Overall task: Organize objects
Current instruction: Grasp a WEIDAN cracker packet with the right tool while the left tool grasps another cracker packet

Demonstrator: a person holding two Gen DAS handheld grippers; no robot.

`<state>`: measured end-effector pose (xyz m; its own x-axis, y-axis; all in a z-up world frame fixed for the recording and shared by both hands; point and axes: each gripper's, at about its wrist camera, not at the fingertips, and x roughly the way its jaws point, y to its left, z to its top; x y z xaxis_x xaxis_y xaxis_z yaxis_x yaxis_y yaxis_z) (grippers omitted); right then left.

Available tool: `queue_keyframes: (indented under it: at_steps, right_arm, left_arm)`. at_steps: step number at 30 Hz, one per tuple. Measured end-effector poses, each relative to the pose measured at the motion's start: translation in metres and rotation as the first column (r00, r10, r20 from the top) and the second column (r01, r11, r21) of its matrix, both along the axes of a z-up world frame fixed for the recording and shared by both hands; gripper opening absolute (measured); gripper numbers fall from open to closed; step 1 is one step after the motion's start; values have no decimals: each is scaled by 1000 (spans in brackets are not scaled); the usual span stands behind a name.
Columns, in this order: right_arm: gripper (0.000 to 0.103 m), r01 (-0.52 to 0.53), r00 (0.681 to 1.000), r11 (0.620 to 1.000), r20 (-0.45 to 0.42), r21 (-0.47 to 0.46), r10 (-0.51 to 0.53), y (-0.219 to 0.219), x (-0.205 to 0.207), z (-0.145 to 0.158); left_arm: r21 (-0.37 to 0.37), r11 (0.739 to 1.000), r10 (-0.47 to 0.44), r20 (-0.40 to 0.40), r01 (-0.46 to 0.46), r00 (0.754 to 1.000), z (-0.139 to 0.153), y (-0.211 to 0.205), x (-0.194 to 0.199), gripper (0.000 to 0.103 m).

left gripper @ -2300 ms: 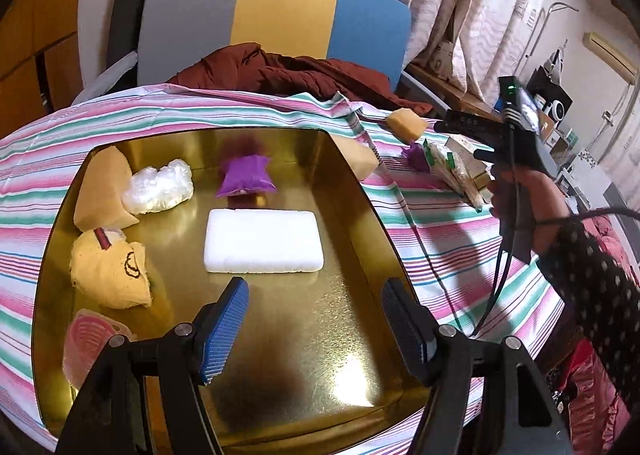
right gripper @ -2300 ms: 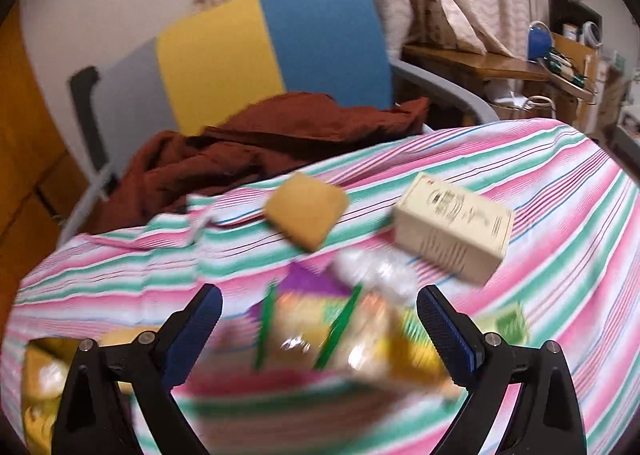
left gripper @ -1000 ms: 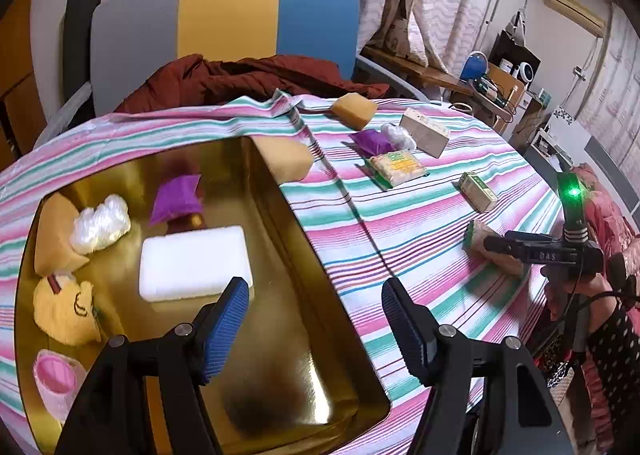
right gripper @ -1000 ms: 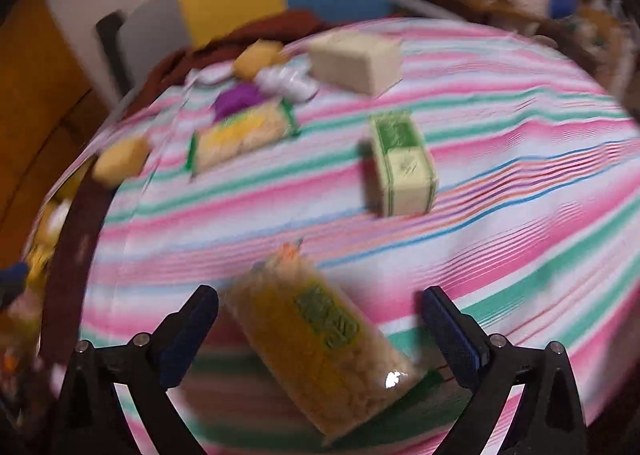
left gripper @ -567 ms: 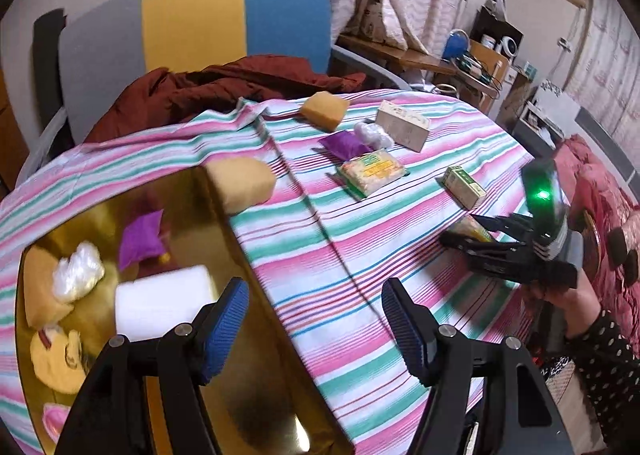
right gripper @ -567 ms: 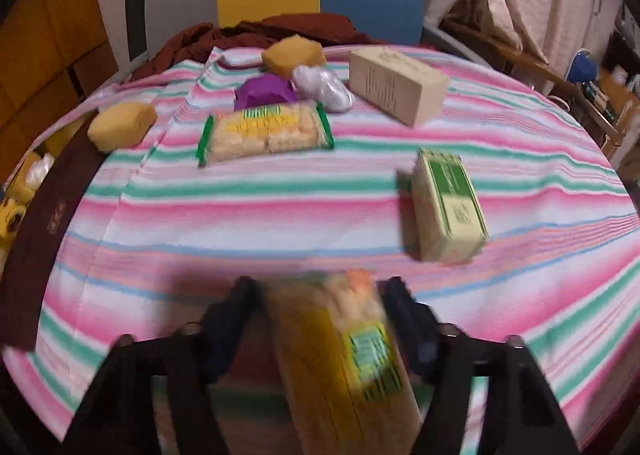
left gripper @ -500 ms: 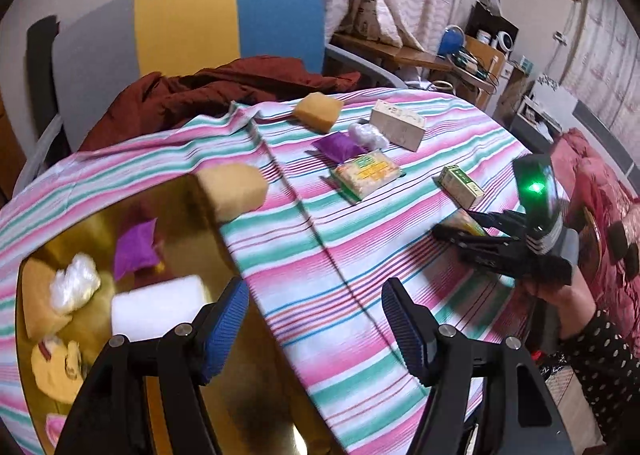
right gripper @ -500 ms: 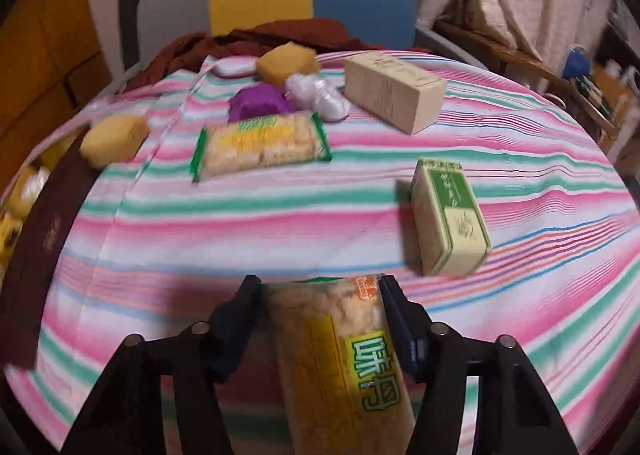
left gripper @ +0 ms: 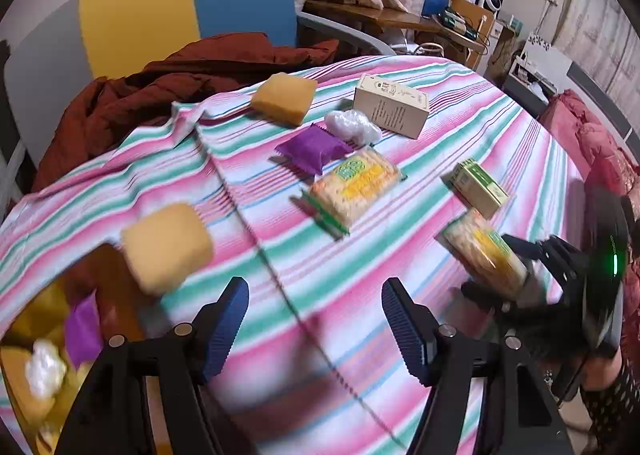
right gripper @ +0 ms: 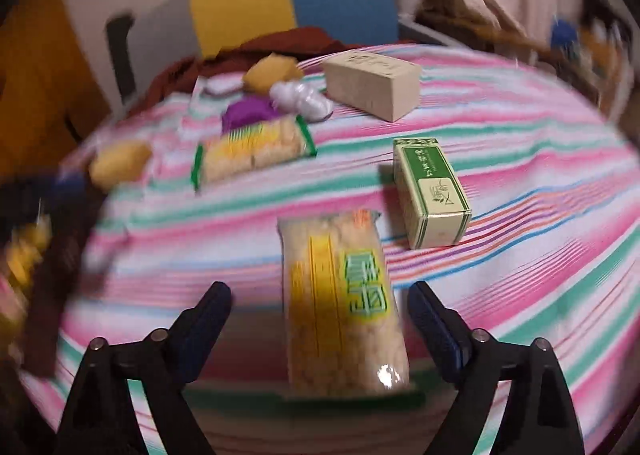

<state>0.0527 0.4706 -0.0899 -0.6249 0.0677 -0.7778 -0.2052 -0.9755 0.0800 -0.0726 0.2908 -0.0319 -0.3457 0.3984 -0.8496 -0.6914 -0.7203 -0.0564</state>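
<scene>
- The right gripper [right gripper: 320, 319] has its jaws spread wide on either side of the yellow snack pack [right gripper: 340, 303], touching neither side; the pack lies flat on the striped worktop [right gripper: 520, 175], at its near right edge.
- The left gripper [left gripper: 314, 319] is released too, holding nothing, hovering over the cloth beside the gold tray [left gripper: 28, 319] at the near left.
- Judged risk: the crinkly wrapper may slip or crush if the jaws close off-centre or too hard.
- The green box [right gripper: 430, 191] sits just beside the pack's far right corner; a wide sweep could knock it.
- 2 sponges, a purple pouch [left gripper: 314, 149] and another pack lie farther off.
</scene>
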Motion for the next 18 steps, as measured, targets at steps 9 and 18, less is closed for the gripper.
queue_keyframes:
  at_steps: [9, 18]
  right_arm:
    - [49, 153, 982, 984, -101, -89, -161, 31, -19, -3]
    - [49, 158, 975, 982, -142, -100, -171, 31, -16, -6]
  left_arm:
    - [-61, 996, -65, -30, 63, 997, -21, 61, -38, 79]
    - [-170, 959, -240, -55, 228, 969, -60, 107, -58, 83]
